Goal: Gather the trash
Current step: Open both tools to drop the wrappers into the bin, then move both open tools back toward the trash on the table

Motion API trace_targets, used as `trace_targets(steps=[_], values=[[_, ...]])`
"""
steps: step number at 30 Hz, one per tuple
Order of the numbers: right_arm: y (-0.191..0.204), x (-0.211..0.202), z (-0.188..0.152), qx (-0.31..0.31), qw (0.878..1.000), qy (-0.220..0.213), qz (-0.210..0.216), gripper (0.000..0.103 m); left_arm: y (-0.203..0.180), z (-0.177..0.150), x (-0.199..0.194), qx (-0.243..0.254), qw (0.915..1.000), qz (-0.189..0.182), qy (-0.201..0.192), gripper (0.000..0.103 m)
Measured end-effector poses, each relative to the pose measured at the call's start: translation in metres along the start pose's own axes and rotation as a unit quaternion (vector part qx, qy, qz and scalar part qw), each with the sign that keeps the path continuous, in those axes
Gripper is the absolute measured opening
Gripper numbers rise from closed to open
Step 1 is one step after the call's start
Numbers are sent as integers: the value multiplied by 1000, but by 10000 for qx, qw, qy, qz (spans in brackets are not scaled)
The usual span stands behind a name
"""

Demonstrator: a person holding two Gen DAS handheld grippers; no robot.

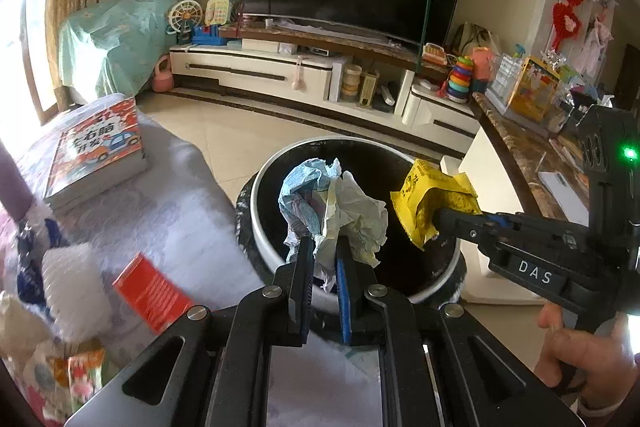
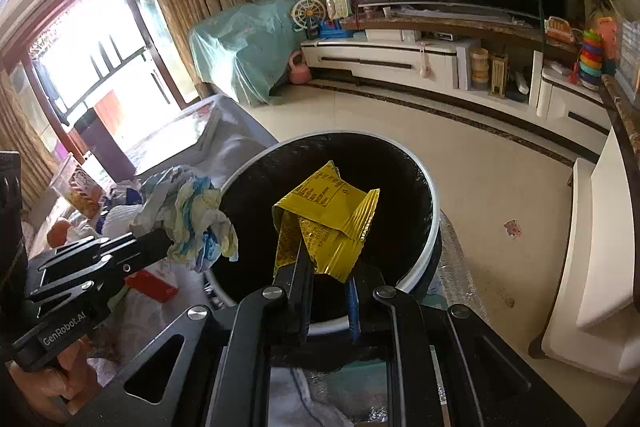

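Note:
A round trash bin (image 1: pixel 267 227) with a white rim and black liner stands on the floor, also in the right wrist view as trash bin (image 2: pixel 430 223). My left gripper (image 1: pixel 324 247) is shut on a crumpled wad of blue and white paper (image 1: pixel 340 207), held over the bin's near left rim. My right gripper (image 2: pixel 326 267) is shut on a yellow wrapper (image 2: pixel 324 223), held over the bin's opening. In the left wrist view the right gripper (image 1: pixel 440 223) reaches in from the right with the yellow wrapper (image 1: pixel 432 195). The left gripper (image 2: pixel 168 239) and its paper wad (image 2: pixel 192 219) show at the left of the right wrist view.
A cloth-covered table (image 1: pixel 168 195) left of the bin carries a stack of books (image 1: pixel 96 155), a red box (image 1: pixel 152 291) and snack packets (image 1: pixel 80 371). A TV cabinet (image 1: pixel 280 75) lines the far wall. A marble-topped counter (image 1: pixel 520 155) stands close on the right. Tiled floor (image 2: pixel 500 195) lies beyond the bin.

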State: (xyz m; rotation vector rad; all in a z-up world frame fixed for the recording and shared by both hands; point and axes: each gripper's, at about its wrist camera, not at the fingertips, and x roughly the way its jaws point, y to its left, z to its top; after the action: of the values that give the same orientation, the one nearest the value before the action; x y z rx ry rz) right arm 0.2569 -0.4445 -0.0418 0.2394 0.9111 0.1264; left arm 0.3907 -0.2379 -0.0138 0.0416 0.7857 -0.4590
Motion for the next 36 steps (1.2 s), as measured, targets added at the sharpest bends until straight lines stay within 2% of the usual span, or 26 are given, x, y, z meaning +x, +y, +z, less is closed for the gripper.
trace_targets(steps=[6, 8, 11, 13, 14, 15, 17, 23, 27, 30, 36], values=[[-6, 12, 9, -26, 9998, 173, -135, 18, -6, 11, 22, 29, 9999, 39, 131, 11], [-8, 14, 11, -26, 9997, 198, -172, 19, -8, 13, 27, 16, 9998, 53, 170, 19], [-10, 14, 15, -43, 9995, 227, -226, 21, -8, 13, 31, 14, 9998, 89, 202, 25], [-11, 12, 16, -8, 9996, 216, -186, 31, -9, 13, 30, -22, 9997, 93, 209, 34], [-13, 13, 18, -1, 9996, 211, -189, 41, -9, 12, 28, -39, 9998, 111, 176, 39], [-15, 12, 18, 10, 9996, 192, -189, 50, -9, 12, 26, -52, 9998, 122, 149, 50], [-16, 10, 17, 60, 9998, 131, -134, 56, -10, 8, 19, -122, 9998, 165, 72, 60], [-15, -10, 7, 290, 9994, -167, -5, 70, -6, -14, -11, -334, 9993, 97, -151, 60], [-5, -28, -4, 391, 9984, -400, 34, 83, 1, -37, -37, -491, 9983, 117, -290, 62], [3, -34, -13, 434, 9978, -480, 117, 87, 5, -58, -58, -591, 9975, 120, -375, 63], [26, -44, -36, 520, 9961, -616, 352, 88, 13, -98, -98, -831, 9952, 112, -497, 63]])
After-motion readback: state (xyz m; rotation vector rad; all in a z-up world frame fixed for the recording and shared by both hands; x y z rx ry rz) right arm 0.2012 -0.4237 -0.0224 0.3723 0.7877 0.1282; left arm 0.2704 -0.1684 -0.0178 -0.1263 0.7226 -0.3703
